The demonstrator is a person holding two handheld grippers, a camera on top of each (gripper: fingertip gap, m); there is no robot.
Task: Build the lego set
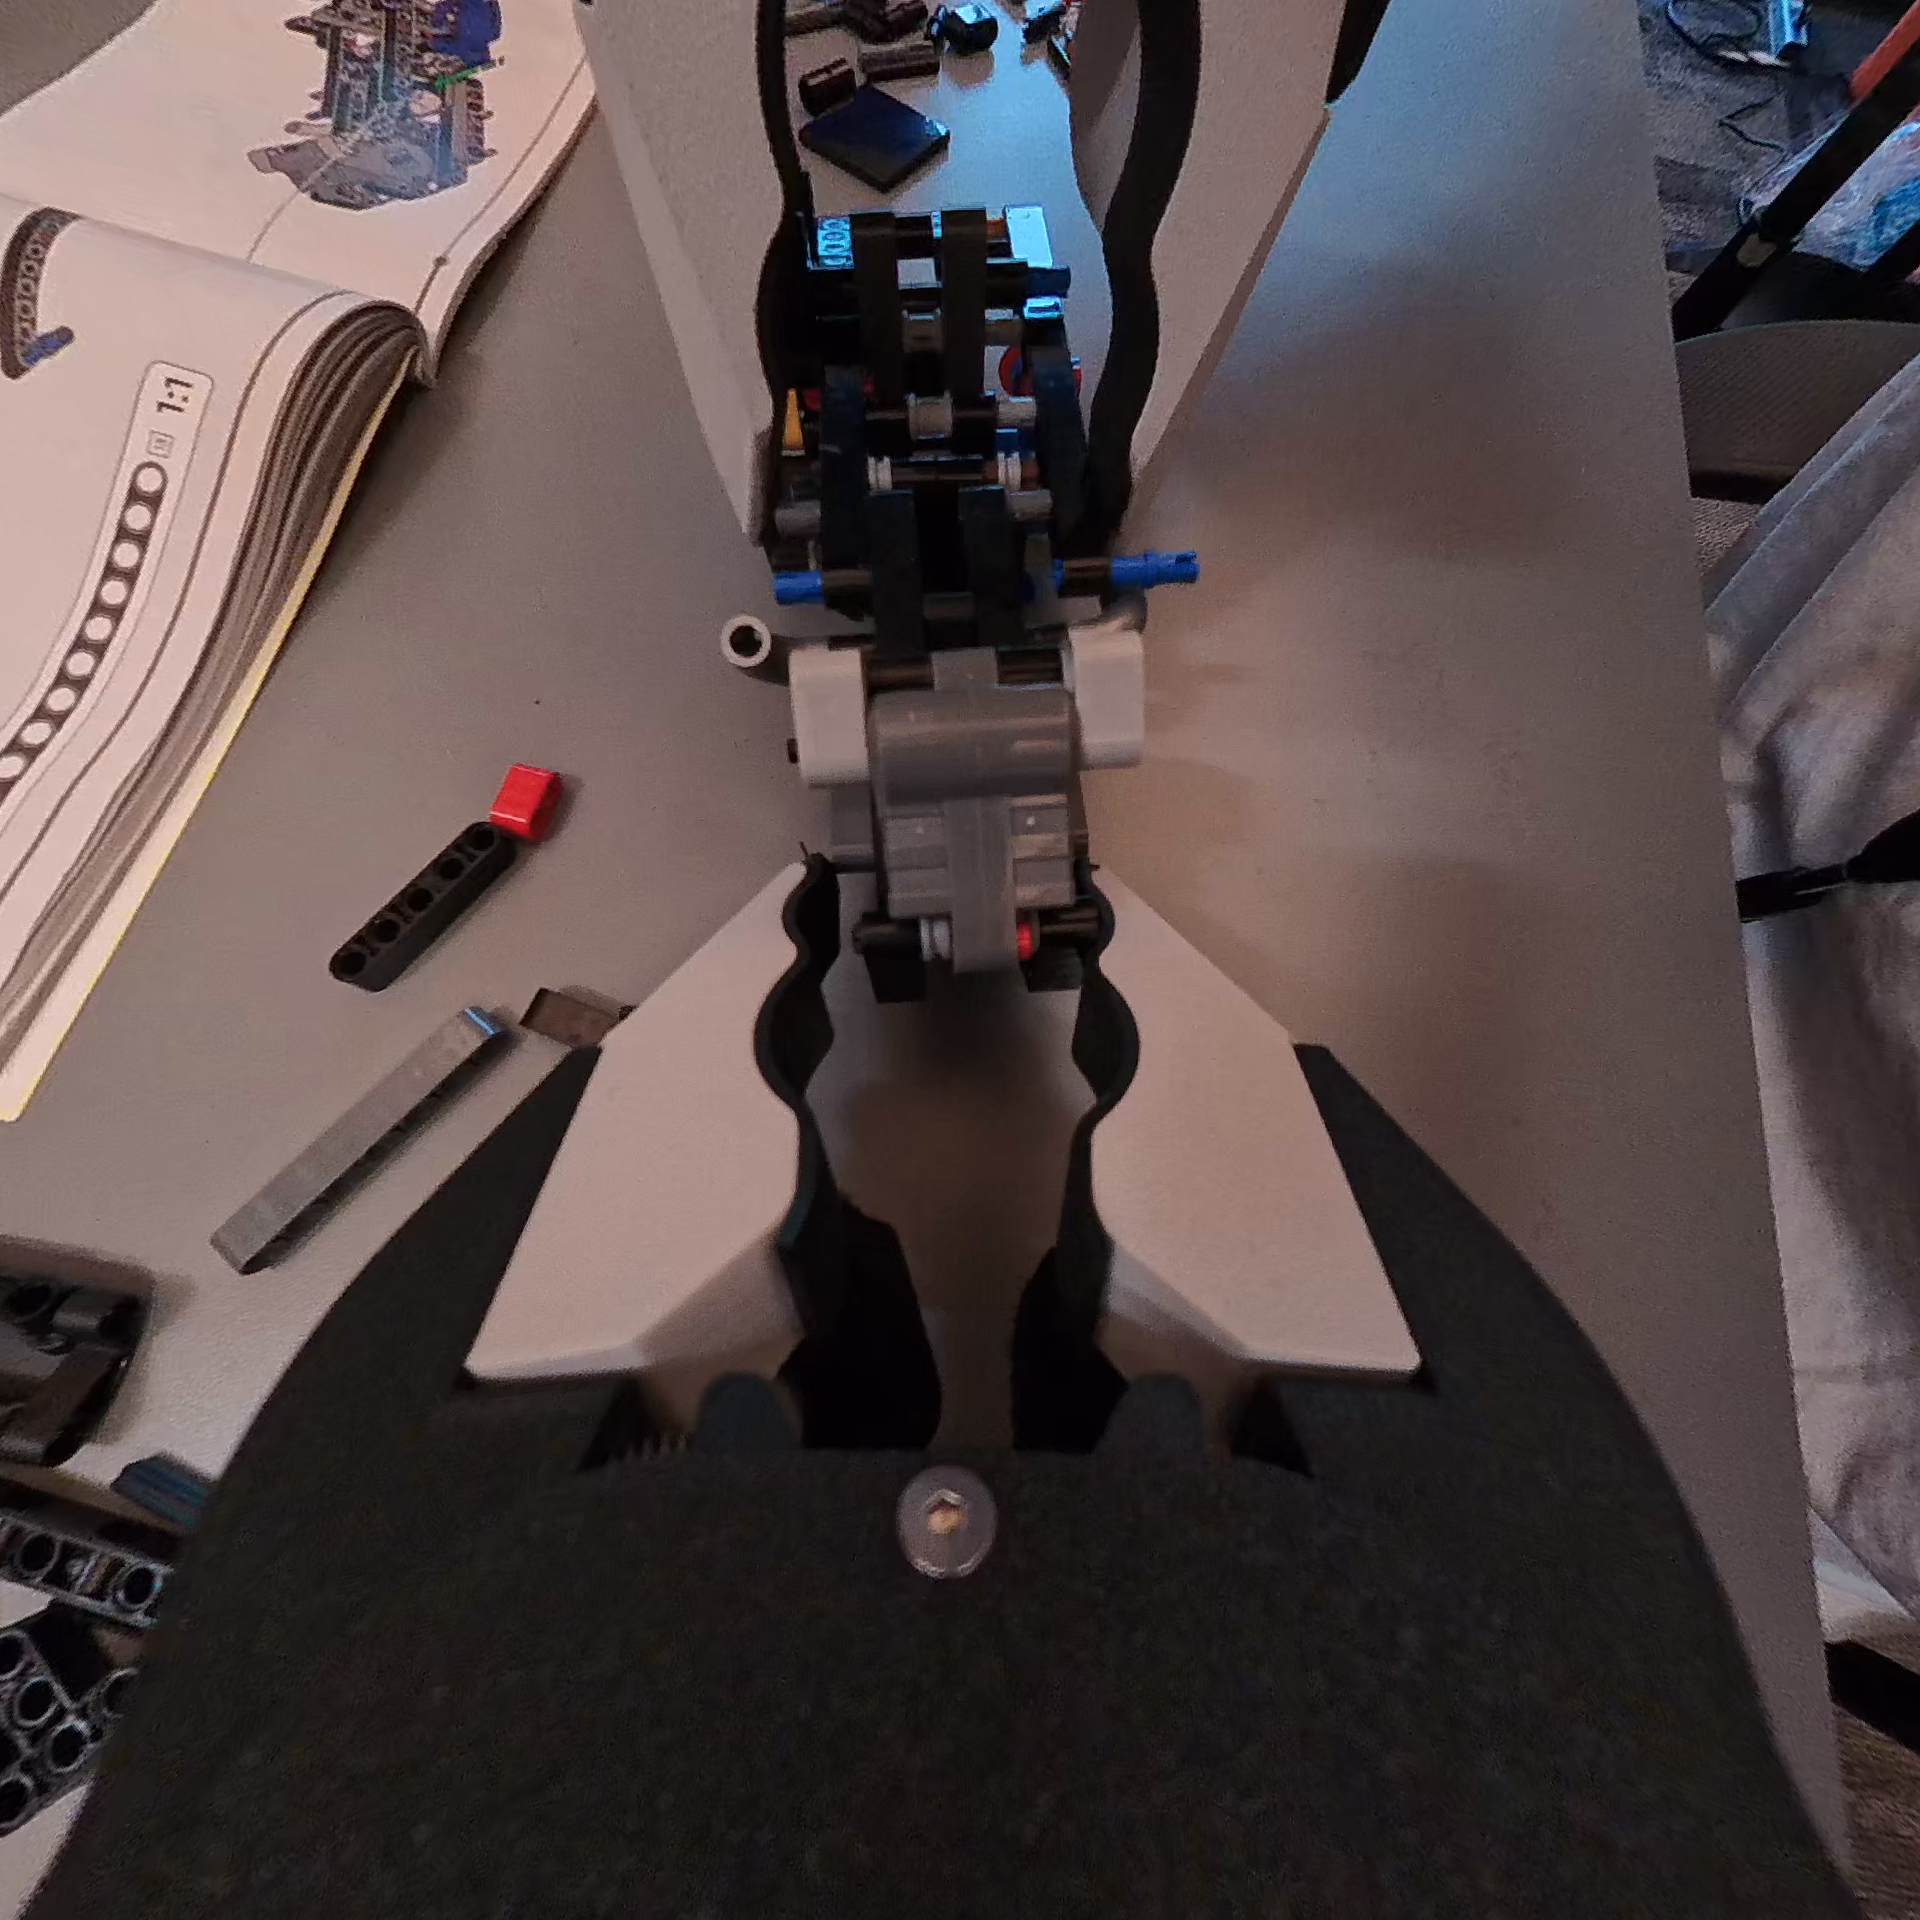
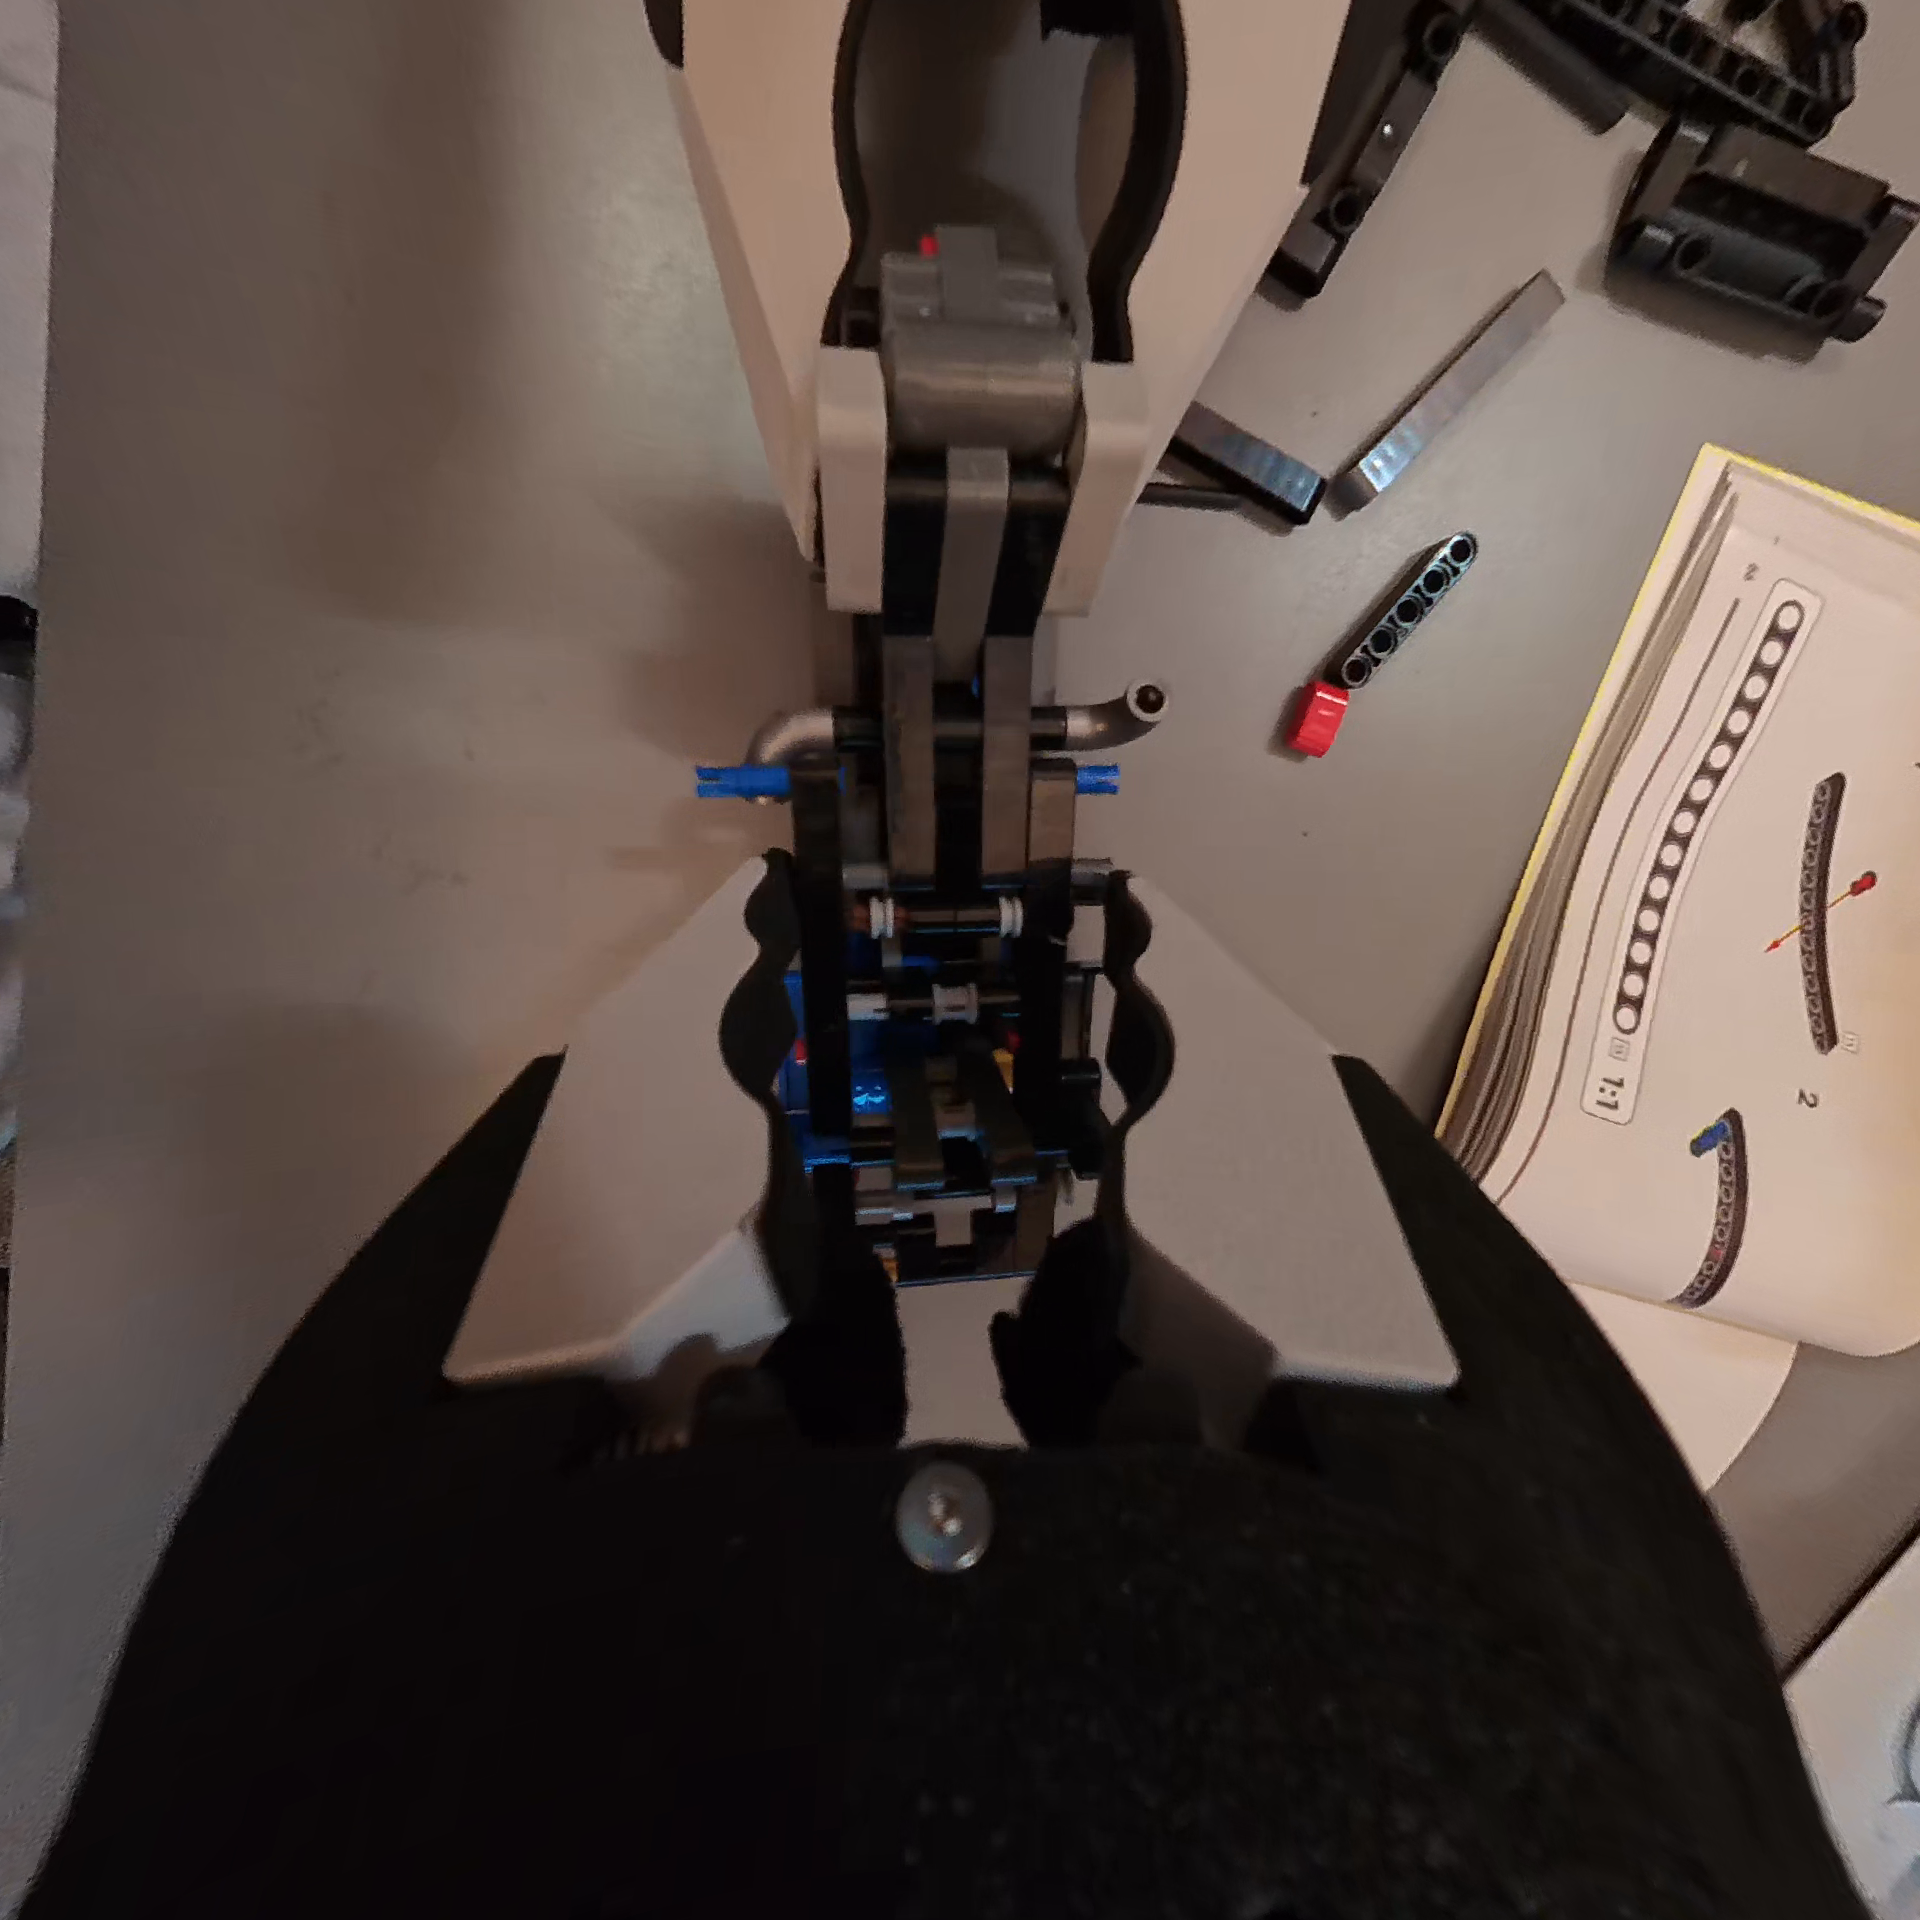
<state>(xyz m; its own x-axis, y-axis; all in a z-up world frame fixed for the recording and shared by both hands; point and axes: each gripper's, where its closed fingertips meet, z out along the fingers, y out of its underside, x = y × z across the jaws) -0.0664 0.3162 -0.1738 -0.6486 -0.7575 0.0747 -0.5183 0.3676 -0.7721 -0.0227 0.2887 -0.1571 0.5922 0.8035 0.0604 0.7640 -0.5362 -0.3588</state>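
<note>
A long lego assembly [image 1: 966, 748] of black beams, blue pins and a grey block is held level above the table between both grippers. My left gripper [image 1: 961, 914] is shut on its grey end. My right gripper [image 2: 945, 904] is shut on its black-and-blue end [image 2: 935, 1039]. Each gripper shows at the top of the other's view, the right one [image 1: 935, 312] and the left one [image 2: 971, 343]. A blue pin [image 1: 1153, 568] sticks out on each side of the assembly.
An open instruction booklet [image 1: 156, 520] [image 2: 1714, 935] lies beside the grippers. Loose parts lie near it: a black beam [image 1: 421, 904] [image 2: 1408, 608] with a red piece [image 1: 525, 800], a long grey beam [image 1: 364, 1132], black frames [image 2: 1756, 239]. A blue tile [image 1: 875, 135] lies farther off. The left gripper's tips are roughly 6 cm from the right gripper's. To the blue tile [image 1: 875, 135]: right tips about 20 cm, left tips about 25 cm.
</note>
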